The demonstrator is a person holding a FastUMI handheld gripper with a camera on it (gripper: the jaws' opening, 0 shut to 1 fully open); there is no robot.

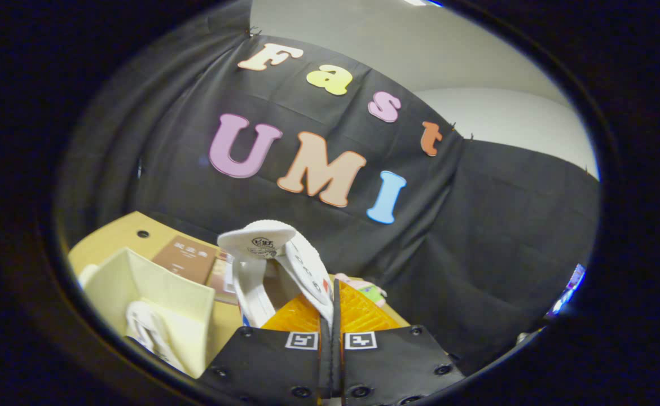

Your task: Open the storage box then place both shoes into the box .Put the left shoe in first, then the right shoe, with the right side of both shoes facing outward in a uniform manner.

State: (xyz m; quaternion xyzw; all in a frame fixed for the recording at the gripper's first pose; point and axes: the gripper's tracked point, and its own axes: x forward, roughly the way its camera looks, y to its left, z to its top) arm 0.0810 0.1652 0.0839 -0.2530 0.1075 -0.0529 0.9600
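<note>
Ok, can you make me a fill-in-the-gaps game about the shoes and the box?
1. The gripper is shut on a white ____.
2. Another shoe already lies inside the storage ____.
3. The brown booklet lies on the wooden ____.
Missing words: shoe; box; table.

Shoe (276, 265): white matt cloth, rubbery edge. Storage box (155, 293): pale smooth plastic. Table (121, 234): light smooth wood.

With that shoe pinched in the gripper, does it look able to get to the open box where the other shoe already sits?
Probably yes. The gripper is shut on the white shoe, held up above the table. The open box with the other shoe lies close beside the fingers, with nothing between.
</note>
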